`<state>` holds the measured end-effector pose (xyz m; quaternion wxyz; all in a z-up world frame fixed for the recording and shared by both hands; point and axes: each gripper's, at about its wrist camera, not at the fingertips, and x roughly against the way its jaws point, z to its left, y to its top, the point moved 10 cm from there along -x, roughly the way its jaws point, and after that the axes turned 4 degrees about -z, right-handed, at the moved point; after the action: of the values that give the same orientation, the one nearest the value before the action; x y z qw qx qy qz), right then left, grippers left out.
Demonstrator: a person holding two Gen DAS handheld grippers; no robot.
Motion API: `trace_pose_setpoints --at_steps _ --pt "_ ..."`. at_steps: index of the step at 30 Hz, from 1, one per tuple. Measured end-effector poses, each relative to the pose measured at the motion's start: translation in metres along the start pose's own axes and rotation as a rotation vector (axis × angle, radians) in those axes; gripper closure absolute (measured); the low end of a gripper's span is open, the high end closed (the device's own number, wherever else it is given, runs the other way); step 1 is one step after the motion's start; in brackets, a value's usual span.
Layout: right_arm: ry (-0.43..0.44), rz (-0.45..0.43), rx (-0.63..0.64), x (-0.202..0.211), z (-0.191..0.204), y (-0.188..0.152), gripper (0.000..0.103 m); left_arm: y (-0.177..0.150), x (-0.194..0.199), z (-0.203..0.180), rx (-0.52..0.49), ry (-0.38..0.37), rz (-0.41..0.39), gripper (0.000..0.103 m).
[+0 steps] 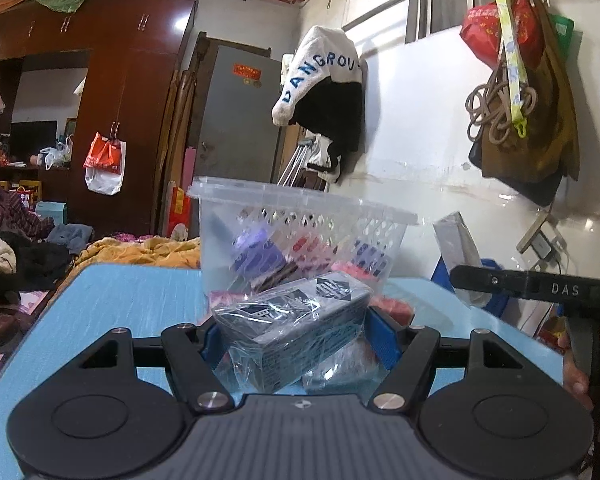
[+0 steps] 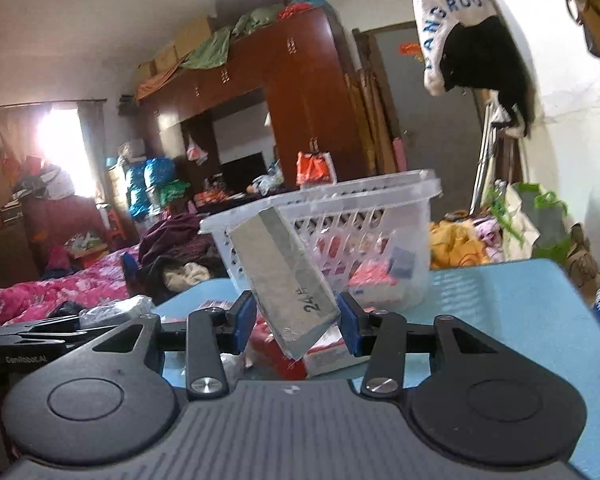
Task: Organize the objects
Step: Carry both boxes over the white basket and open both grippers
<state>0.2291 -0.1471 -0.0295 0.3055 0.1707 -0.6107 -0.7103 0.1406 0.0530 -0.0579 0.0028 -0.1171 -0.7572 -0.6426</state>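
Over on the left side, the left hand-held gripper is clamped on a dark box wrapped in clear film, its blue pads pressing the two ends while the box sits tilted, raised a little above the light blue counter. Just beyond the box stands a clear plastic basket with a latticed upper wall; coloured packets show through its sides, purple, red and pink among them, though what they are is too blurred to tell. Red packets lie on the counter at the foot of the basket, partly hidden by the held box. Further right in the left wrist view, the right hand-held gripper reaches in from the edge, carrying a silver-grey box that stands nearly upright beside the basket's right end. In the right wrist view, that gripper grips the silver-grey box low on its sides, the box leaning to the left with "24 H" printed near its lower end, its top in front of the basket's rim. Below it, a red and white carton lies flat on the counter. Behind the counter, a bed with a pink flowered cover and a dark red wardrobe fill the room.
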Motion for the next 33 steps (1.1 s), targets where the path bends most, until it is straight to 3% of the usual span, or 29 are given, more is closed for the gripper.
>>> trace_pose_setpoints --at_steps 4,7,13,17,22,23,25,26,28,30,33 --pt "-0.04 -0.021 0.006 0.002 -0.003 0.013 0.055 0.021 -0.002 0.0 0.015 -0.005 -0.025 0.03" --pt "-0.12 -0.059 0.034 -0.003 -0.008 0.035 0.055 0.049 -0.014 0.002 0.024 0.018 -0.051 0.03" --pt "-0.226 -0.071 0.074 -0.049 -0.014 0.084 0.055 0.117 -0.073 0.01 0.044 0.086 -0.037 0.03" --pt "-0.312 -0.032 0.1 -0.088 -0.027 0.1 0.055 0.133 -0.12 0.016 0.034 0.142 0.025 0.03" --pt "-0.298 0.014 0.164 -0.12 -0.024 0.094 0.055 0.138 -0.158 0.008 0.008 0.111 0.041 0.028" --pt "-0.287 0.015 0.174 -0.123 -0.023 0.093 0.052 0.137 -0.161 0.006 -0.013 0.092 0.028 0.02" --pt "-0.273 0.052 0.181 -0.128 -0.023 0.089 0.023 0.133 -0.175 0.006 -0.061 0.099 0.029 0.01" --pt "-0.285 0.05 0.18 -0.126 -0.025 0.089 0.01 0.13 -0.179 0.012 -0.061 0.129 0.04 0.01" --pt "-0.28 0.033 0.175 -0.116 -0.025 0.087 0.008 0.123 -0.178 0.023 -0.004 0.146 0.07 0.01" --pt "-0.235 0.013 0.154 -0.1 -0.022 0.083 0.0 0.12 -0.164 0.024 0.051 0.096 0.052 0.01" --pt "-0.199 -0.004 0.109 -0.074 -0.017 0.069 0.0 0.112 -0.13 0.024 0.065 0.065 0.014 0.01"
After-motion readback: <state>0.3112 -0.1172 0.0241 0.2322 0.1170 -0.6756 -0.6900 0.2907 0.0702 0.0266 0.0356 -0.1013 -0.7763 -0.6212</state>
